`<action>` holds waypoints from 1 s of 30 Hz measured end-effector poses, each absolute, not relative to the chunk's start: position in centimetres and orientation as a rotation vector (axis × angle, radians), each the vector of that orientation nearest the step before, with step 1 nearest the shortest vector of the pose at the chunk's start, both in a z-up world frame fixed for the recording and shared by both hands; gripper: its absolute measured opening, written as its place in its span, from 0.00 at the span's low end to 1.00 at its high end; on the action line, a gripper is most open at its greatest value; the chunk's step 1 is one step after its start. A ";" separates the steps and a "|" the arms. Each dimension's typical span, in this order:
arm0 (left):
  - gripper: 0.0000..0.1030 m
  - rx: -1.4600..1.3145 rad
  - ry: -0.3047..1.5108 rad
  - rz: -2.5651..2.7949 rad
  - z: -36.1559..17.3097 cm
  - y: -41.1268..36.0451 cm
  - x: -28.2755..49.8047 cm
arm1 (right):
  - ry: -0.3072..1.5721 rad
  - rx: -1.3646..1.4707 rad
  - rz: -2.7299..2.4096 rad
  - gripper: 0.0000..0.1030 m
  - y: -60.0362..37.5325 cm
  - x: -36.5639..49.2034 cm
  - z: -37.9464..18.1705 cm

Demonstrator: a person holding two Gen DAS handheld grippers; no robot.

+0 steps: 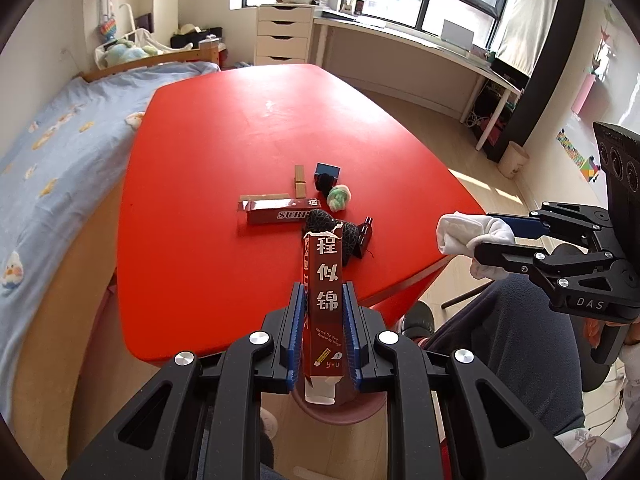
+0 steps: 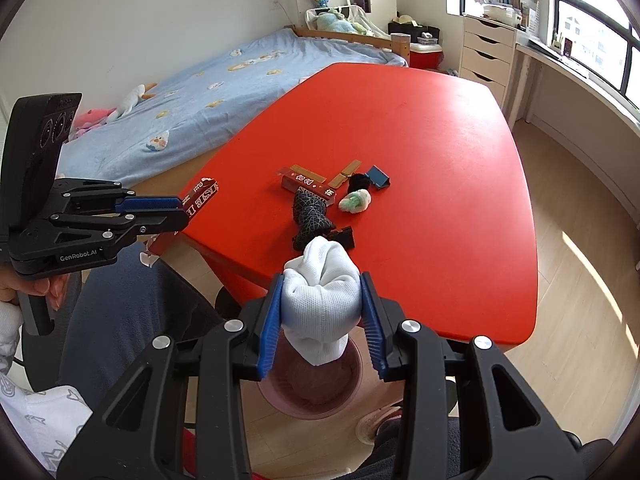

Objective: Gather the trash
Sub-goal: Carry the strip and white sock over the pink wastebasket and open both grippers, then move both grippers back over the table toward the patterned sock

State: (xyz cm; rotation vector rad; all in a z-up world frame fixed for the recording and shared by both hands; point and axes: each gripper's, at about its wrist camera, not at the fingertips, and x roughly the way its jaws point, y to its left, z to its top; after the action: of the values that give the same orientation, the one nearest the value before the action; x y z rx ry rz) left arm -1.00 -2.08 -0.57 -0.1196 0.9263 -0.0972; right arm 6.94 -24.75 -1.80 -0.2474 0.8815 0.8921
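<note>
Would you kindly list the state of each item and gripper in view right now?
left gripper: shut on red carton, lifted off table
right gripper: shut on white sock
second red carton: lying flat on red table
black patterned sock: lying crumpled
pink bin: open, below grippers

The red table (image 1: 248,128) has a smooth, slightly glossy top. The left gripper (image 1: 322,300) is matt black plastic with ribbed blue pads (image 1: 296,328) and shiny metal screws; it holds a printed red cardboard box (image 1: 324,280), torn at its ends. In the lower middle of the right wrist view, the white sock (image 2: 320,300) is a soft knitted cloth. The pink bin (image 2: 312,384) below looks like matt plastic.
</note>
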 end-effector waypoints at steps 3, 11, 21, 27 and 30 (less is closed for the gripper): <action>0.18 -0.118 0.940 -0.112 -1.0 -2.6 -1.7 | 0.897 -0.255 0.907 0.36 -25.0 5.8 -2.3; 0.18 -0.111 0.981 -0.143 -2.3 -4.0 -3.5 | 0.948 -0.236 0.925 0.36 -26.0 3.8 -4.1; 0.18 -0.114 1.014 -0.178 -3.2 -5.1 -4.3 | 0.962 -0.232 0.935 0.37 -26.0 3.4 -4.7; 0.25 -0.116 1.010 -0.185 -2.9 -5.0 -4.3 | 0.962 -0.220 0.957 0.50 -26.0 3.5 -4.5; 0.76 -0.118 0.984 -0.160 -2.8 -4.5 -4.4 | 0.949 -0.226 0.947 0.82 -26.1 3.5 -4.3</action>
State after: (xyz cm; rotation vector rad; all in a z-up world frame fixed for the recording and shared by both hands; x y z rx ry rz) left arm -4.40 -4.49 -2.77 -0.1175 0.9837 -0.1603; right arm 3.53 -26.05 -4.33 -0.2255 0.9490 0.9475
